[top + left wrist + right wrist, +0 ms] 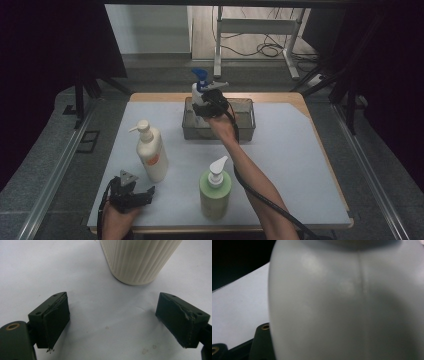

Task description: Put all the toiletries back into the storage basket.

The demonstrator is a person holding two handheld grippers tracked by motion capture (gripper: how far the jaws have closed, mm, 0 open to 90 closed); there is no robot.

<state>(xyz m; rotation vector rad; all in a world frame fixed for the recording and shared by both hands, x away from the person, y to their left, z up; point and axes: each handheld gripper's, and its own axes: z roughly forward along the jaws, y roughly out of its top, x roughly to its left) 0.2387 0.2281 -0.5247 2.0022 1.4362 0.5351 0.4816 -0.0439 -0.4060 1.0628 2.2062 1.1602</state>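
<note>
A white bottle with a blue pump [198, 89] is upright at the left end of a grey see-through bin [245, 131] at the back of the table. My right gripper [207, 103] is shut on its body, and the bottle's pale wall [347, 302] looms right in front of the right gripper's camera. The hand hides the bottle's base. At the front left my left gripper [145, 192] rests low over the mat. It is open [117, 322] with nothing between the pads. A ribbed cream pump bottle [152, 155] [140, 260] stands just beyond it.
A green pump bottle [215, 192] stands near the front edge, between my two forearms. The white mat [290, 165] covers the wooden table. A cable trails from the right gripper along the forearm. Dark curtains flank the table on both sides.
</note>
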